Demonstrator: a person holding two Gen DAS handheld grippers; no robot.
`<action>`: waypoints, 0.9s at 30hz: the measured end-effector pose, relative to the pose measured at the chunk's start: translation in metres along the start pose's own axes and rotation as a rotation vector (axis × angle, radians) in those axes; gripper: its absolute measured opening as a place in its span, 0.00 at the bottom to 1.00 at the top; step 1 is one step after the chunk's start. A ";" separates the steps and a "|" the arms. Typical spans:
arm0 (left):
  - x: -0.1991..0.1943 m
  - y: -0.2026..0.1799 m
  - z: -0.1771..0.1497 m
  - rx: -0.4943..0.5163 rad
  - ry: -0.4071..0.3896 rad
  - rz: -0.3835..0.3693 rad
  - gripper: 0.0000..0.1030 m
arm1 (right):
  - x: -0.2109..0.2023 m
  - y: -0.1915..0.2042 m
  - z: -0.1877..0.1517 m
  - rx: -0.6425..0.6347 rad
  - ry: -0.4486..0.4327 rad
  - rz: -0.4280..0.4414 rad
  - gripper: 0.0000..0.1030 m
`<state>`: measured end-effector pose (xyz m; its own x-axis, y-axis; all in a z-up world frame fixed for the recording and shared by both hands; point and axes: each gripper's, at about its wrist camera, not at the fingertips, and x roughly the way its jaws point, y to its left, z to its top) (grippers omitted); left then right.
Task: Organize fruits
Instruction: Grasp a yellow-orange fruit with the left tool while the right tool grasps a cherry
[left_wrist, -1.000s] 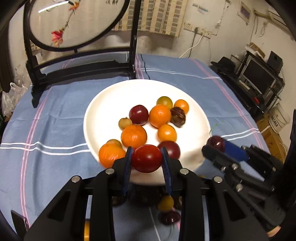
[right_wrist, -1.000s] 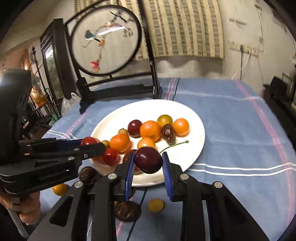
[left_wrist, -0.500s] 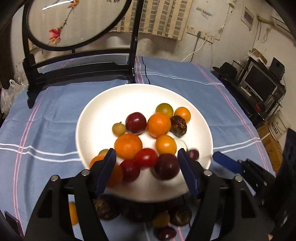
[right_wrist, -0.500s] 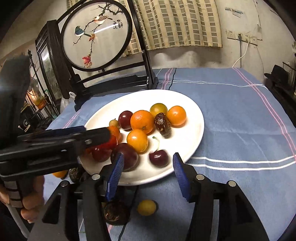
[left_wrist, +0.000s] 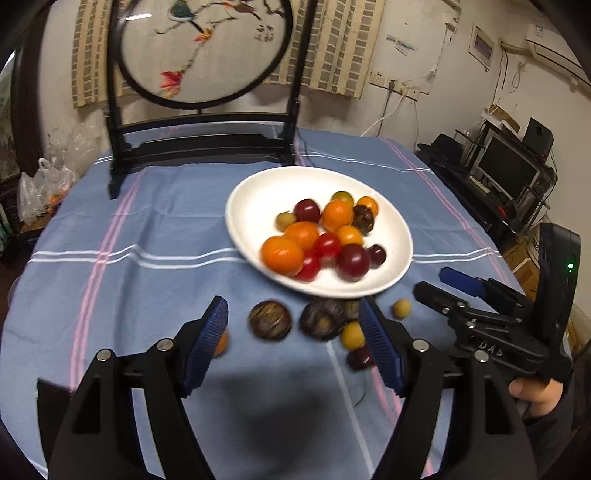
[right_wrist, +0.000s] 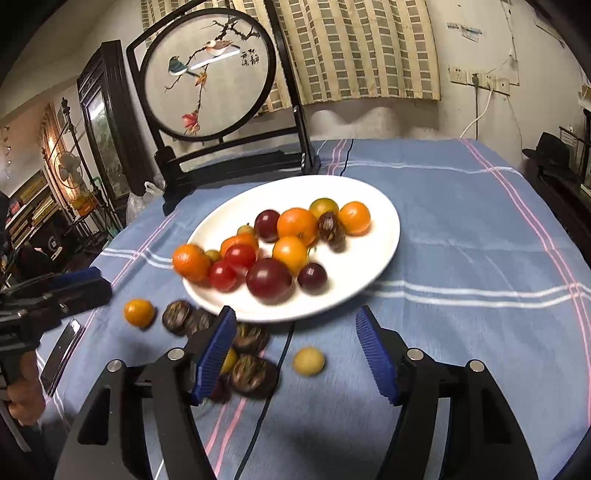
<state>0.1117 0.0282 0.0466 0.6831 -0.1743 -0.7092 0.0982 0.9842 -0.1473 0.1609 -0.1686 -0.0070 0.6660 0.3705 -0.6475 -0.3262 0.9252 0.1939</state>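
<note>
A white plate (left_wrist: 258, 199) (right_wrist: 369, 206) on the blue cloth carries oranges, a red tomato (left_wrist: 327, 245) (right_wrist: 240, 255), a dark plum (left_wrist: 352, 262) and a dark cherry (left_wrist: 376, 254) (right_wrist: 312, 277). My left gripper (left_wrist: 291, 312) hangs back from the plate's near rim, its jaws opening and gripping nothing; a brown passion fruit (left_wrist: 269, 319) lies untouched on the cloth below the gap. My right gripper (right_wrist: 295, 317) is also back from the rim, jaws opening and empty. Each shows in the other's view: right gripper (left_wrist: 439, 282), left gripper (right_wrist: 98, 282).
Loose fruit lies on the cloth before the plate: brown passion fruits (right_wrist: 253, 374), a yellow fruit (right_wrist: 308, 361), a small orange (right_wrist: 138, 313). A black cable (right_wrist: 280, 354) runs under the plate. A round embroidery screen (left_wrist: 201, 51) stands behind. A hand (left_wrist: 535, 391) grips the right handle.
Both grippers let go: the left dropped its red tomato and the right its dark cherry onto the plate. Both jaws spread and both pulled back from the plate, the left much farther.
</note>
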 end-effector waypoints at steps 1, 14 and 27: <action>-0.003 0.004 -0.003 -0.004 0.001 0.001 0.70 | -0.002 0.001 -0.002 -0.004 0.003 0.000 0.69; -0.006 0.039 -0.038 -0.020 0.028 0.081 0.71 | -0.013 0.014 -0.031 -0.041 0.034 -0.012 0.74; 0.058 0.051 -0.019 -0.080 0.109 0.185 0.54 | -0.005 0.045 -0.041 -0.166 0.088 0.018 0.74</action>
<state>0.1422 0.0679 -0.0154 0.6012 0.0021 -0.7991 -0.0821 0.9949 -0.0591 0.1156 -0.1322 -0.0256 0.6003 0.3712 -0.7084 -0.4485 0.8896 0.0860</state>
